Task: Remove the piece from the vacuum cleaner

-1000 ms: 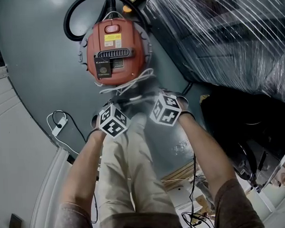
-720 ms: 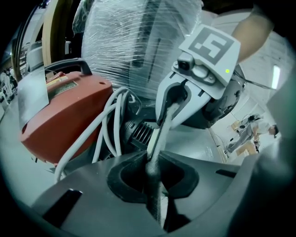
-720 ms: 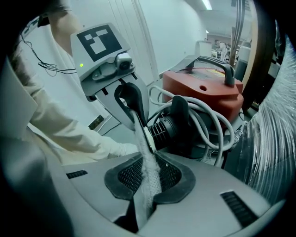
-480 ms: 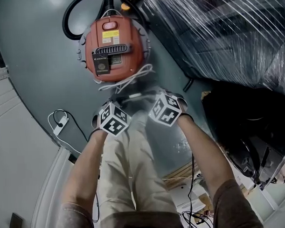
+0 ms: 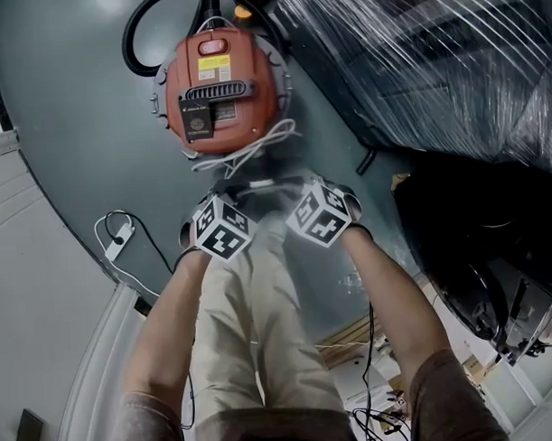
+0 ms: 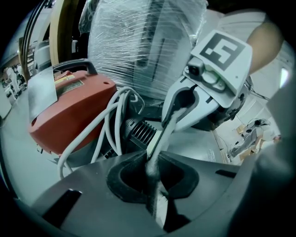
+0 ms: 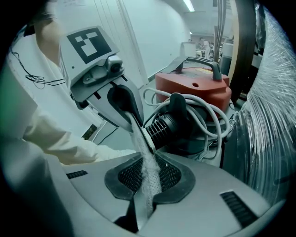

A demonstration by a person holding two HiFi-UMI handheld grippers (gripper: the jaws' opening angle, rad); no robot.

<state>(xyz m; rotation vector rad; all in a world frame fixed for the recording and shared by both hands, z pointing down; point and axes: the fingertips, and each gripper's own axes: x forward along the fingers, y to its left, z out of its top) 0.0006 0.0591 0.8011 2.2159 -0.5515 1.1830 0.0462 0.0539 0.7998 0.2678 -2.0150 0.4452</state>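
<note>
The left gripper (image 6: 152, 163) is clamping one edge of the piece (image 7: 141, 148), a thin, pale, mesh-textured sheet, and the right gripper (image 7: 147, 170) is clamping the opposite edge. Both pairs of jaws have just been closing, and their pads are now pressing on the sheet. It is stretching edge-on between the two grippers, in the air over the grey floor (image 5: 74, 132), on the near side of the vacuum cleaner (image 5: 222, 90) and apparently not touching it. Just beyond it, a black ribbed part (image 7: 162, 125) is sticking out of the machine's lower body, with loops of white cable (image 5: 251, 153) draping around it. Behind the red housing a black hose (image 5: 143, 48) is curling away, and a film-wrapped load (image 5: 415, 65) is standing to the right. The likeliest trouble comes from the hands themselves. If they pull apart, such a light sheet will probably tear or slide out of one set of pads, and if one wrist rolls against the other, the sheet will twist. The cable loops are hanging near enough that a forward dip could snag the free edge.
</note>
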